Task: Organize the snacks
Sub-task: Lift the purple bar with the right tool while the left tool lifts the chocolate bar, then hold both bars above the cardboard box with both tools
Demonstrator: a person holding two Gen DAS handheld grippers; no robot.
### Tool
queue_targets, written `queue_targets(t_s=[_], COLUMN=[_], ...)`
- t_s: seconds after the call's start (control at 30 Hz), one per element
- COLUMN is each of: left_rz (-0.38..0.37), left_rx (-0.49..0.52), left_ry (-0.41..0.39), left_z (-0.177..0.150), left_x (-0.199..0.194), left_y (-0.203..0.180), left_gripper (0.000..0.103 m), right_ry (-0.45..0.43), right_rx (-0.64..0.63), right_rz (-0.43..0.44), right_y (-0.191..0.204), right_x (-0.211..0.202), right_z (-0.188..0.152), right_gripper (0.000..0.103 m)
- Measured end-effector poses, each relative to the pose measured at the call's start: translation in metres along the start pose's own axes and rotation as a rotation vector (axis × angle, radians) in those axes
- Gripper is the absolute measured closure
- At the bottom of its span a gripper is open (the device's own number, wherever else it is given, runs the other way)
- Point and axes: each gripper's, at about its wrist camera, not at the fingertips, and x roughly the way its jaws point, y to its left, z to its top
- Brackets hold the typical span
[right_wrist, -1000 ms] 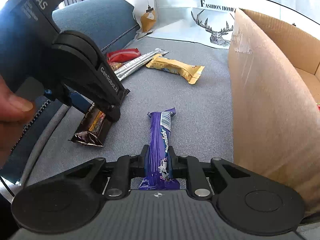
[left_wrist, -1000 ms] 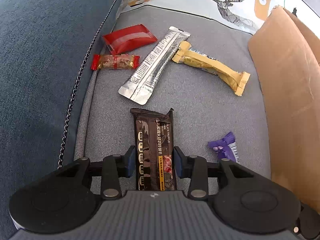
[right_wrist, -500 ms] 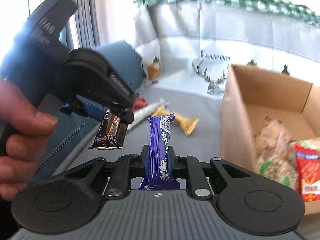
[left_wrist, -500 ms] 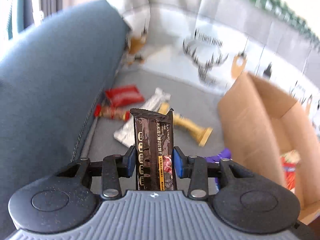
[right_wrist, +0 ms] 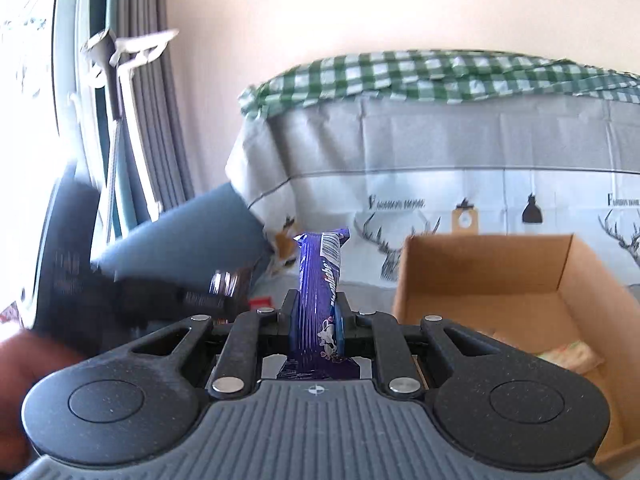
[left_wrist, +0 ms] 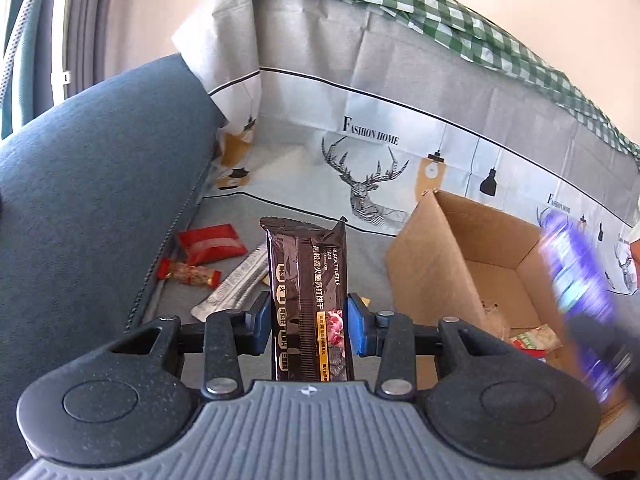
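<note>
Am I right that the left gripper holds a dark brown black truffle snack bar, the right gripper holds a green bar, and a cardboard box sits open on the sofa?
Not quite: the bar in the right gripper is purple, not green, as the right wrist view shows: purple bar. The rest holds: the left gripper grips the dark brown snack bar, and the cardboard box sits open on the sofa.

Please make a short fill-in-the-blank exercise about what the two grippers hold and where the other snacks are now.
1. The left gripper is shut on a ____ snack bar.
2. The right gripper is shut on a ____ bar.
3. The red packet lies on the ____.
4. The cardboard box stands ____.

Missing words: black; purple; sofa; open
</note>
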Motion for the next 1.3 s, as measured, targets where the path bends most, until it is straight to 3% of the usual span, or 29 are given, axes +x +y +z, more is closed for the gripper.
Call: queue_targets(t_s=[0.2, 0.33, 0.43, 1.3], left_rz=[-0.038, -0.053, -0.063, -0.233], left_rx=[-0.032, -0.040, -0.040, -0.026], left_ry=[0.000, 0.003, 0.004, -0.135], left_z=[0.003, 0.005, 0.006, 0.004], left_x=[0.007, 0.015, 0.021, 0.026], left_y=[-0.001, -0.007, -0.012, -0.079], left_gripper=[0.060, 0.060, 0.060, 0.060], right_ry=[-0.041, -0.031, 0.025, 0.026], right_rx=[-0.023, -0.008, 0.033, 0.014], right_rz=[-0.043, -0.127, -0.182, -0.292], right_y=[-0.054, -0.092, -0.113, -0.149], right_x=[-0.005, 0.002, 0.006, 0.000], right_z=[0.034, 0.029, 0.017, 0.006], right_gripper=[0.085, 0.085, 0.086, 0.086])
